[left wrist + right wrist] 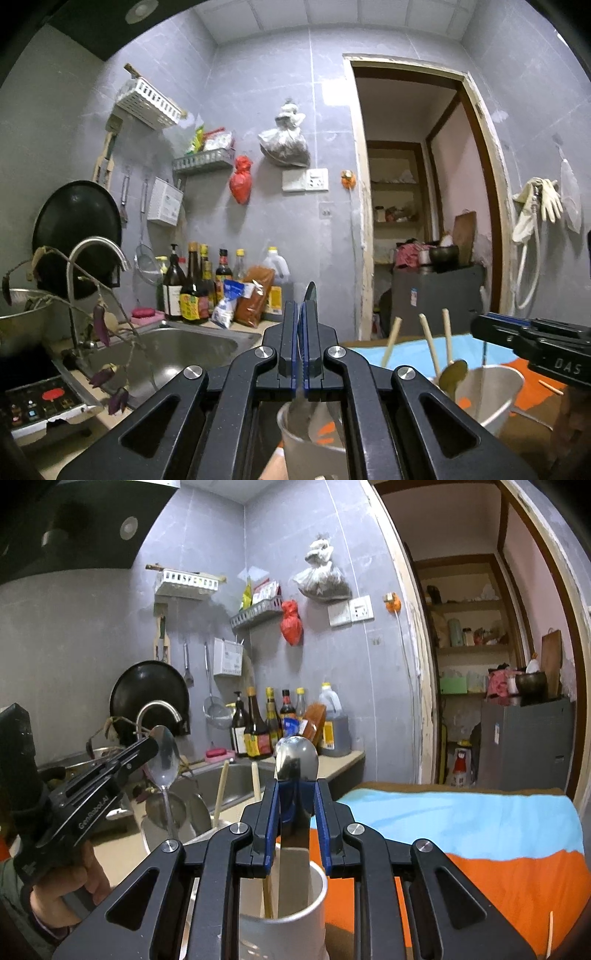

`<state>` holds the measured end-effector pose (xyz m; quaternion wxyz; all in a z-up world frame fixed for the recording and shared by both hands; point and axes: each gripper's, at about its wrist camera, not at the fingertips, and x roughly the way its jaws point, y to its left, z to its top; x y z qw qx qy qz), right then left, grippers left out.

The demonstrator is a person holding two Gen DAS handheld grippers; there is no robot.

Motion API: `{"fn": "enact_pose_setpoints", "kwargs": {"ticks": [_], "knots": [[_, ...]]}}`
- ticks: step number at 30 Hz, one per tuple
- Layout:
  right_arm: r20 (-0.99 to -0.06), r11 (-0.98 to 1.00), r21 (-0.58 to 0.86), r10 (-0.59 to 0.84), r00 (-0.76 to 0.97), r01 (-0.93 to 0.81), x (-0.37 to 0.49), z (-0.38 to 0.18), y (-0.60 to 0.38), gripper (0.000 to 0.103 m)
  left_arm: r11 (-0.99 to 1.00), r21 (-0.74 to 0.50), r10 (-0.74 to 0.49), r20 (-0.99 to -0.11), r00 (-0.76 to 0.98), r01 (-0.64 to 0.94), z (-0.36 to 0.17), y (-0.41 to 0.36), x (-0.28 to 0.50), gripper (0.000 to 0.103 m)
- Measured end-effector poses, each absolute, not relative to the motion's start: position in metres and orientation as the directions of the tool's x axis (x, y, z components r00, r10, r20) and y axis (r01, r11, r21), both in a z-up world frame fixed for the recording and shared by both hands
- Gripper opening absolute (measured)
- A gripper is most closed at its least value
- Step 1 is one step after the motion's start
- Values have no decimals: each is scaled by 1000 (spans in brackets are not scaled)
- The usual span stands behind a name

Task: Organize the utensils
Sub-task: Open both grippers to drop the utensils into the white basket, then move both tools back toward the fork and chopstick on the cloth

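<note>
Only my right camera shows the left gripper (157, 744) pinching a spoon (164, 760), its handle down toward a metal cup (173, 823). My right gripper (295, 794) clamps a second spoon (296, 758) above a white cup (295, 926). I read "GenRobot.AI" and "DAS".

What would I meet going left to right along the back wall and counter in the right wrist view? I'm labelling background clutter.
Black wok → hanging strainer → sauce bottles → big oil jug → wall socket → doorway shelves → grey fridge.
</note>
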<state>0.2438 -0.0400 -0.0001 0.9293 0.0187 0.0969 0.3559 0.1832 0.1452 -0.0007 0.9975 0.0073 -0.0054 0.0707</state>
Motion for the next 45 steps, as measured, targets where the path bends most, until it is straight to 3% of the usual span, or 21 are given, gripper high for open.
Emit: {"fn": "enact_pose_setpoints", "kwargs": {"ticks": [7,11,15,17,21,23,25,27,31,34,39,45], "knots": [[-216,739,127,671,709,-661,245,-7,-40,18,997,-38,61,-114,992,-66,0,146,187,3],[-224,737,155,675,703,-658,246,-6,-46,27,995,-100,4,-180,984,-23,4,150,188,3],[-227,738,171,675,702,-653,243,-3,-54,28,987,-162,-40,-209,977,6,12,153,183,5],[-222,740,178,672,707,-648,240,-1,-60,33,983,-181,-54,-217,975,14,14,153,181,9],[-195,751,197,660,725,-631,231,9,-77,49,979,-201,-67,-210,975,24,19,150,175,38],[-181,756,201,654,734,-624,224,15,-86,53,979,-202,-72,-205,976,29,22,146,171,42],[-169,763,198,645,745,-615,217,21,-96,59,980,-198,-74,-209,975,32,26,142,169,52],[-157,768,198,638,754,-609,208,27,-108,75,979,-198,-82,-204,976,41,30,136,163,64],[-132,786,192,614,778,-588,185,41,-134,83,974,-212,-122,-187,975,81,42,121,150,83],[-116,793,193,603,789,-578,166,51,-153,90,971,-213,-151,-182,972,111,50,106,138,90],[-77,818,159,569,819,-553,120,78,-186,101,965,-198,-206,-169,964,172,63,80,121,93],[-82,850,103,525,847,-517,76,111,-217,103,956,-176,-262,-163,951,233,78,53,103,94]]}}
